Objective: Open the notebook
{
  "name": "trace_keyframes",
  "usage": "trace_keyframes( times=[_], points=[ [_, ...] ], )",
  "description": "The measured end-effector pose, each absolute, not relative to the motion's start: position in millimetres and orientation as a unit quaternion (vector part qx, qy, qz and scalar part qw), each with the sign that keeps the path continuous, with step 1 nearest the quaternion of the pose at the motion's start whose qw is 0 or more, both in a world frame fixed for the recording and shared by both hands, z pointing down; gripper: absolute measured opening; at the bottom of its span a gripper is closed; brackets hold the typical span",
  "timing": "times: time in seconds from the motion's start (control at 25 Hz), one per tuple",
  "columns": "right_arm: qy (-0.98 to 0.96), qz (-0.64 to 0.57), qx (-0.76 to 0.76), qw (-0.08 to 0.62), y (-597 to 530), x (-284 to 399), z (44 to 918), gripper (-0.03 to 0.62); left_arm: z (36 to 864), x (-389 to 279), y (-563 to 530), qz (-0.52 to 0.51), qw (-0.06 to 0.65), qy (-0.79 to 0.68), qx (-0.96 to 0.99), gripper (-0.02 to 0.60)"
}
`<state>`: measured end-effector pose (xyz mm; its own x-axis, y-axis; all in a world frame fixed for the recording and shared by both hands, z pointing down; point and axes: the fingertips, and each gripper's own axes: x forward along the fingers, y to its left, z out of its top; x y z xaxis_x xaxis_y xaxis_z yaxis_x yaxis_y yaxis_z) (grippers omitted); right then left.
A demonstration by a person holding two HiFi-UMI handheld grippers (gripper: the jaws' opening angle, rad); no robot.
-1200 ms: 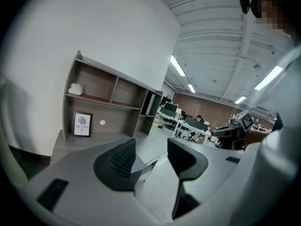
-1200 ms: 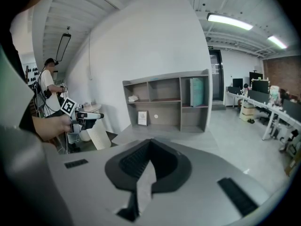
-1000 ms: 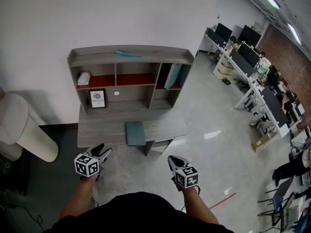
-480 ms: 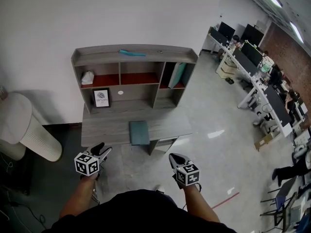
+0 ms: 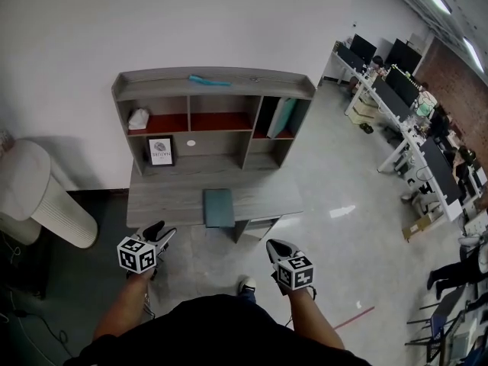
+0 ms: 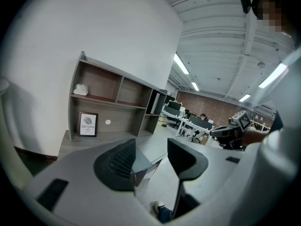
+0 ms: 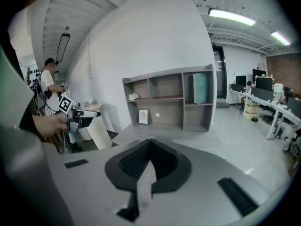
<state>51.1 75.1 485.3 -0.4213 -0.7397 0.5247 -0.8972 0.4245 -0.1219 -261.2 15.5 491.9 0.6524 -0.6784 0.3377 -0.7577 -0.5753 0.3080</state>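
A: You hold both forearms [image 5: 122, 315] low in front of your body, with bent elbows, and each tool points forward. Your left tool [image 5: 162, 232] has its two jaws apart, and nothing is between them.

B: Yes, and your right tool [image 5: 272, 245] has its jaws pressed together at the tips. It also grips nothing.

A: The notebook [image 5: 218, 207] is ahead of both tools, about midway between them to the side, and well apart from each.

B: It lies flat and closed on the counter [image 5: 164, 202], near the edge that faces your tools. Its cover is plain dark teal, and its long side runs away from you. Beyond it, farther from the tools, the shelf unit [image 5: 213, 85] stands at the back of the same counter.
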Motion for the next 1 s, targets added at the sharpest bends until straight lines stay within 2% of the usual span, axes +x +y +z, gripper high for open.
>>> trace_keyframes(
  times=[1.0],
  points=[
    [-0.857, 0.212, 0.413, 0.222, -51.9, 109.5, 512.3, 0.000, 517.1, -183.9, -50.5, 0.113, 0.243, -0.469, 0.841, 0.218]
  ],
)
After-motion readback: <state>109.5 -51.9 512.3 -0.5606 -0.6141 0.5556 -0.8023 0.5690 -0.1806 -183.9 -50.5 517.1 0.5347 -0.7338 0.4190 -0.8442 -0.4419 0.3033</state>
